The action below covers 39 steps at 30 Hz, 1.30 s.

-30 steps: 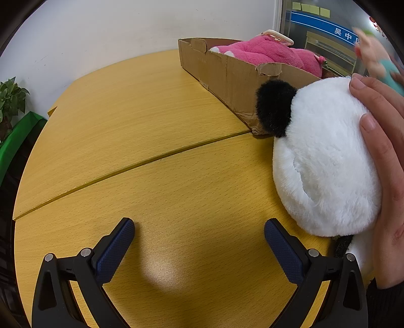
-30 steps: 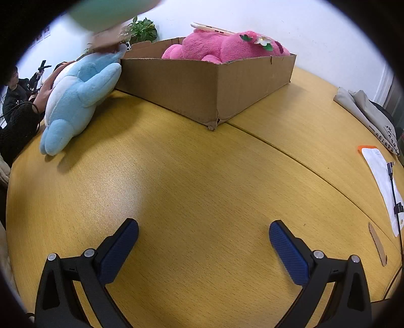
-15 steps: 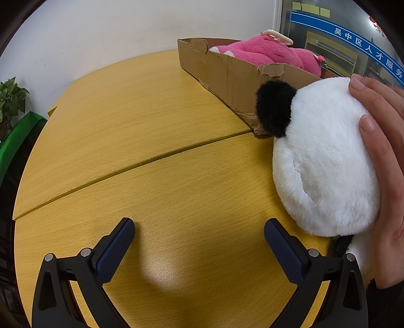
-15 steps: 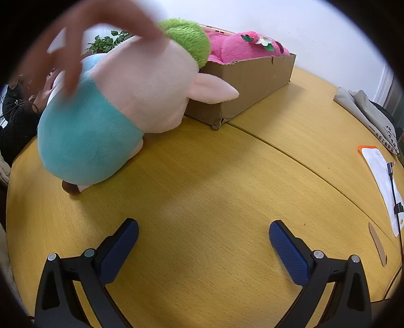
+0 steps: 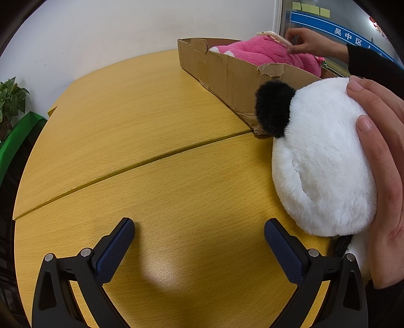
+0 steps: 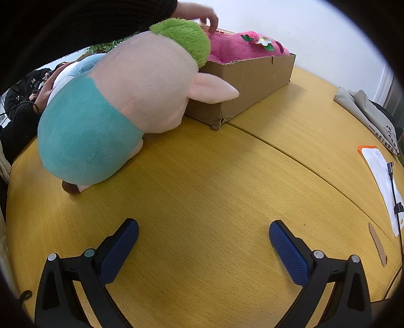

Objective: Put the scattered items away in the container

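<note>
A cardboard box (image 5: 227, 75) stands at the far side of the yellow table (image 5: 151, 176) with a pink plush (image 5: 265, 53) inside; it also shows in the right wrist view (image 6: 252, 78), plush (image 6: 240, 48) on top. A white panda plush (image 5: 320, 156) lies right of my left gripper (image 5: 199, 237), with a bare hand (image 5: 383, 176) on it. A pig plush with teal body and green cap (image 6: 126, 101) lies left ahead of my right gripper (image 6: 203, 237). A blue plush (image 6: 83, 63) sits behind it. Both grippers are open and empty above the table.
Another person's hand (image 6: 199, 15) reaches over the pink plush in the box. A folded bag (image 6: 366, 113), a white paper (image 6: 381, 176) and a cable lie at the table's right edge. A plant (image 5: 10, 101) stands off the table's left.
A hand set the pig plush on the table in front of the blue plush, then moved to the pink plush in the box. The grippers and the panda have not moved.
</note>
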Tool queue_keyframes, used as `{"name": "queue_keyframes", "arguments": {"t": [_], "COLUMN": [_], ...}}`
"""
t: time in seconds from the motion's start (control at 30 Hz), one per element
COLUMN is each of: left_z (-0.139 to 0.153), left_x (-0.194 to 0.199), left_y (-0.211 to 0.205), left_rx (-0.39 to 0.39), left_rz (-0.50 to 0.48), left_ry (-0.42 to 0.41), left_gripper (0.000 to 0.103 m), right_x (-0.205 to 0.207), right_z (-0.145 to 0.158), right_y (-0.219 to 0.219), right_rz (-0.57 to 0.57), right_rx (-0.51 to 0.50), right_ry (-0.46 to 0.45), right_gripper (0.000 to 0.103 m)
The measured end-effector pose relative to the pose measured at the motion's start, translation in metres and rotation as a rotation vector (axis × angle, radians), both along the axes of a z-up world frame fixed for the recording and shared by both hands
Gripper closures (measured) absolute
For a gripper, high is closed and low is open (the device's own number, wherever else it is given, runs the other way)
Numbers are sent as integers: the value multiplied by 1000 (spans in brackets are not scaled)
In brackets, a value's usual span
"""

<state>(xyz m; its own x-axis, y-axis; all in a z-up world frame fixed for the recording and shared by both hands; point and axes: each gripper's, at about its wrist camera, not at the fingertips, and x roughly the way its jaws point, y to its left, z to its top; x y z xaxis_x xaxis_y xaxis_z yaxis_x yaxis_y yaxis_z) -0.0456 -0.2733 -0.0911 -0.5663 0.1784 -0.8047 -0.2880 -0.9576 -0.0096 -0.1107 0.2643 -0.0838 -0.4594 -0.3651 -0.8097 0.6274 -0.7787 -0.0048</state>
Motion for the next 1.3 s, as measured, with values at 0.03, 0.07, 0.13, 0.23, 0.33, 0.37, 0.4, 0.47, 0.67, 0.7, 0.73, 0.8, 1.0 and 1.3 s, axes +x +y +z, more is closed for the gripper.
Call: {"name": "queue_keyframes", "arguments": {"t": [0.03, 0.07, 0.13, 0.23, 0.33, 0.37, 0.4, 0.47, 0.67, 0.7, 0.73, 0.8, 1.0, 1.3], "left_z": [0, 0, 0, 0, 0, 0, 0, 0, 0, 0, 0, 0, 0, 0], "left_x": [0, 0, 0, 0, 0, 0, 0, 0, 0, 0, 0, 0, 0, 0], "left_y": [0, 0, 0, 0, 0, 0, 0, 0, 0, 0, 0, 0, 0, 0], "left_rx": [0, 0, 0, 0, 0, 0, 0, 0, 0, 0, 0, 0, 0, 0], "left_rz": [0, 0, 0, 0, 0, 0, 0, 0, 0, 0, 0, 0, 0, 0], "left_ry": [0, 0, 0, 0, 0, 0, 0, 0, 0, 0, 0, 0, 0, 0], "left_gripper": [0, 0, 0, 0, 0, 0, 0, 0, 0, 0, 0, 0, 0, 0], "right_x": [0, 0, 0, 0, 0, 0, 0, 0, 0, 1, 1, 1, 1, 1], "right_z": [0, 0, 0, 0, 0, 0, 0, 0, 0, 0, 0, 0, 0, 0], "right_y": [0, 0, 0, 0, 0, 0, 0, 1, 1, 1, 1, 1, 1, 2], "right_rz": [0, 0, 1, 2, 3, 3, 4, 4, 6, 6, 7, 8, 10, 13], "right_rx": [0, 0, 0, 0, 0, 0, 0, 0, 0, 0, 0, 0, 0, -1], "right_ry": [0, 0, 0, 0, 0, 0, 0, 0, 0, 0, 0, 0, 0, 0], "right_gripper": [0, 0, 0, 0, 0, 0, 0, 0, 0, 0, 0, 0, 0, 0]}}
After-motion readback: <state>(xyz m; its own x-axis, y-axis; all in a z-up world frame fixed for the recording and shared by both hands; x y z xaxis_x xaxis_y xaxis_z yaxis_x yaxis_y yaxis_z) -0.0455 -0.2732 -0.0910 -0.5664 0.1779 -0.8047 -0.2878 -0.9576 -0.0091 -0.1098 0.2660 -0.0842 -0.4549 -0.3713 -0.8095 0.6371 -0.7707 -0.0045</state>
